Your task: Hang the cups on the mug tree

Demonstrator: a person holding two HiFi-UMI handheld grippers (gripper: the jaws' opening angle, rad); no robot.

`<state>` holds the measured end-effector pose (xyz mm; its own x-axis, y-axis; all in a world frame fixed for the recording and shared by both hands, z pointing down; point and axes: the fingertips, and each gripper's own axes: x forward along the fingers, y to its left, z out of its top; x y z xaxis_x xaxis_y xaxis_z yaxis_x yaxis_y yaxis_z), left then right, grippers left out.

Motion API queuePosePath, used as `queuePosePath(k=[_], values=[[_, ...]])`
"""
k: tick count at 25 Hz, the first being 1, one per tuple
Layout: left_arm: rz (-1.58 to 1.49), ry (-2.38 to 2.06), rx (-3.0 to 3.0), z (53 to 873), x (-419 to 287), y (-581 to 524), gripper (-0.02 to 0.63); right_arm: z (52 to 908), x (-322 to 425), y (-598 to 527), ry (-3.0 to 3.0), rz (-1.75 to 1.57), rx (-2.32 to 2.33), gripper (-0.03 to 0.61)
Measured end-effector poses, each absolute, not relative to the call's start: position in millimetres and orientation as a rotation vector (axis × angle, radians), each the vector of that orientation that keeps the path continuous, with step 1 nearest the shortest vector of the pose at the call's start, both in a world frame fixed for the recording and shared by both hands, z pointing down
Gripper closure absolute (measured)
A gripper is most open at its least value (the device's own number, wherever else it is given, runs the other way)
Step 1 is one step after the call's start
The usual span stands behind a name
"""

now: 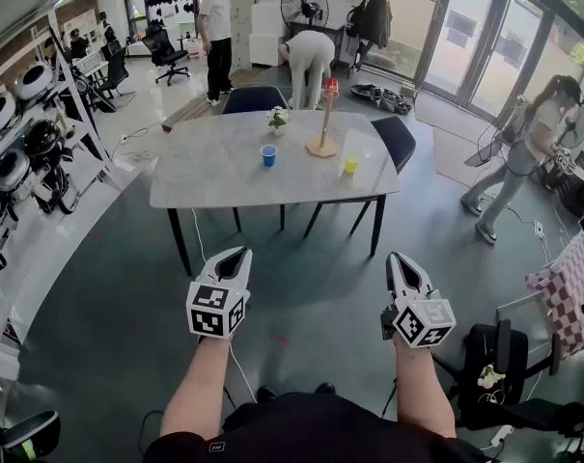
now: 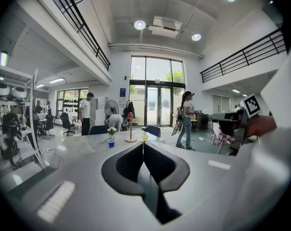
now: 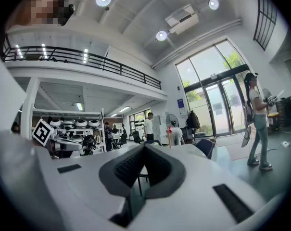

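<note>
**Far ahead of both grippers, two cups wait unhung**

Well beyond the tips of the left gripper (image 1: 237, 254) and the right gripper (image 1: 398, 258), both clenched on nothing, stands the table (image 1: 214, 186). The task looks barely begun. A blue cup (image 1: 268, 155) sits upright ahead of the left gripper, and a yellow cup (image 1: 350, 164) sits nearer the right gripper's line. Farther off, between them, rises the mug tree (image 1: 323, 123), a wooden post on a flat base. A red thing at its top may be a cup already hung. The cups' handles are too small to make out.
</note>
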<state>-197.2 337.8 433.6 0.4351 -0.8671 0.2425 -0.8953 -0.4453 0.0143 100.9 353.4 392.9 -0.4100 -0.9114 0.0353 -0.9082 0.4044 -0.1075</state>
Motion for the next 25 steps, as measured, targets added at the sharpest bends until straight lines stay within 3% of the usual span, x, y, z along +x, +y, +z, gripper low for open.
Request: queuePosePath(k=[17,18,20,22,25], values=[[0.237,-1.567,2.563,423.6,-152.4,336.7,0.595,382.1,120.3,360.5,2.663,-0.083,-1.618,0.569],[0.229,-1.572,2.569,421.7,-150.8,337.3,0.573,380.9,119.1,362.2,2.673,-0.076,-1.593,0.568],[0.238,-1.57,2.576,420.6,-147.6,337.9,0.457,379.3,116.5,363.5,2.694,-0.077,-1.554,0.558],[0.249,-1.553,2.577,421.3,-144.0,338.0,0.453,377.6,116.3,362.5,2.702,-0.091,-1.547,0.493],[0.264,-1.542,2.587,421.3,-139.1,338.5,0.449,382.0,119.9,360.5,2.706,-0.13,-1.556,0.479]])
